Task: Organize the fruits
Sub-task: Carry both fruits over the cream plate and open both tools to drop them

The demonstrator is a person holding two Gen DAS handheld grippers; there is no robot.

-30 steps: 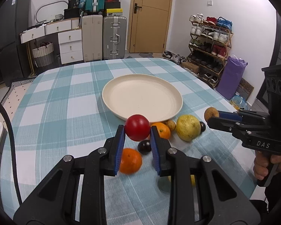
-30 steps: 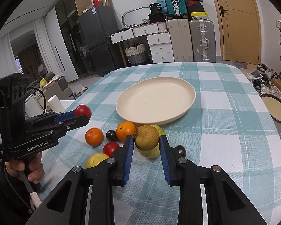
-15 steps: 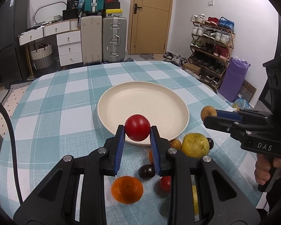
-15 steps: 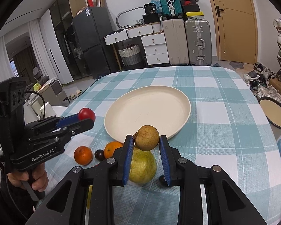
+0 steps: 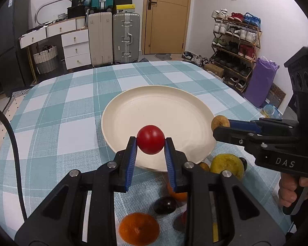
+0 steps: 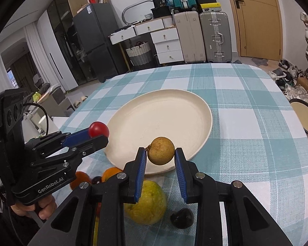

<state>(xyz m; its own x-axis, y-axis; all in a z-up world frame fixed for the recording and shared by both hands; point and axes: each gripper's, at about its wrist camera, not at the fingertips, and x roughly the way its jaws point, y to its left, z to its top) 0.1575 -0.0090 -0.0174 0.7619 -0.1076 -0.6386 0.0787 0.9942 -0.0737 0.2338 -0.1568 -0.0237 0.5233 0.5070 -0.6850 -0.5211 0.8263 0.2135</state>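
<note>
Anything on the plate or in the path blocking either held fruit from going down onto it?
Nothing visible. The plate is bare; the red fruit in the left gripper and brown fruit in the right gripper are over its near rim.

- The left wrist camera is sitting just behind the left gripper (image 5: pixel 150 143), looking forward and downward along its fingers across the table (image 5: pixel 51 123), close to the plate (image 5: pixel 174 106), facing the door (image 5: pixel 166 16) and the shoe rack (image 5: pixel 234 47).
- The right wrist camera is riding behind the right gripper (image 6: pixel 160 153), tilting down likewise, facing the fridge (image 6: pixel 92 41) and the suitcases (image 6: pixel 203 34).
- Both are sharing the plate (image 6: pixel 164 119), the checked table (image 6: pixel 246 123), the suitcases (image 5: pixel 115 39) and the fruits near the front edge.
- Each is catching the other gripper from the side: the right one (image 5: pixel 220 123) at the left view's right edge, the left one (image 6: pixel 98 132) at the right view's left.
</note>
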